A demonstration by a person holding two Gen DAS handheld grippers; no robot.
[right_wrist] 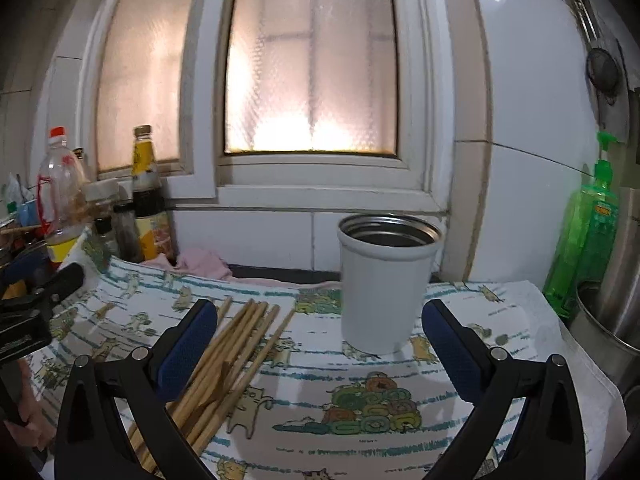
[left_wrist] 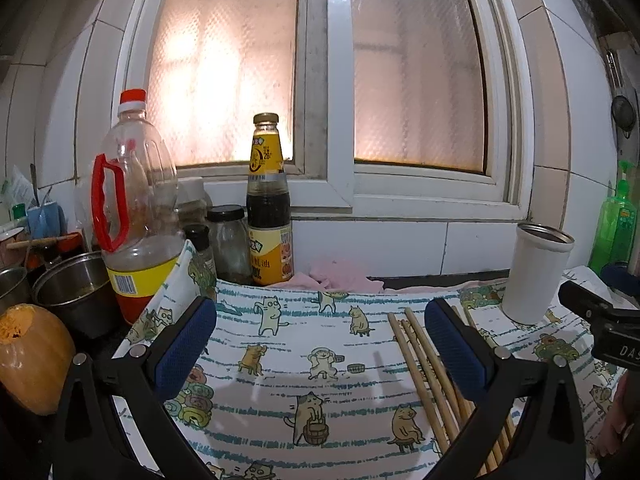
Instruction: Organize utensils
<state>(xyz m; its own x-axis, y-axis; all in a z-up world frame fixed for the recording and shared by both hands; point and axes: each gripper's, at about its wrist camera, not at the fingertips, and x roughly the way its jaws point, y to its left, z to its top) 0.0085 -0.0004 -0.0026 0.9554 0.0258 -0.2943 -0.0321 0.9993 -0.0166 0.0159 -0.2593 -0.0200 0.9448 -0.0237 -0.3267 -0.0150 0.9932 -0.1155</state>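
right wrist view: right gripper [right_wrist: 320, 344] wide and empty, as is the left gripper [left_wrist: 320, 340], chopsticks [right_wrist: 236, 344] loose on the cloth-covered worktop beside the white cup [right_wrist: 386, 284], which looks light, so a careless insert probably tips it.

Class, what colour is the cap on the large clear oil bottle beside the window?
Red, matching its handle; the oil bottle shows best in the left wrist view.

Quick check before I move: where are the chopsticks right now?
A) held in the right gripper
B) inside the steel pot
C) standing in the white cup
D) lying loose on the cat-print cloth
D: the chopsticks lie in a loose bundle on the cat-print cloth, left of the white cup, and both grippers are open and empty.
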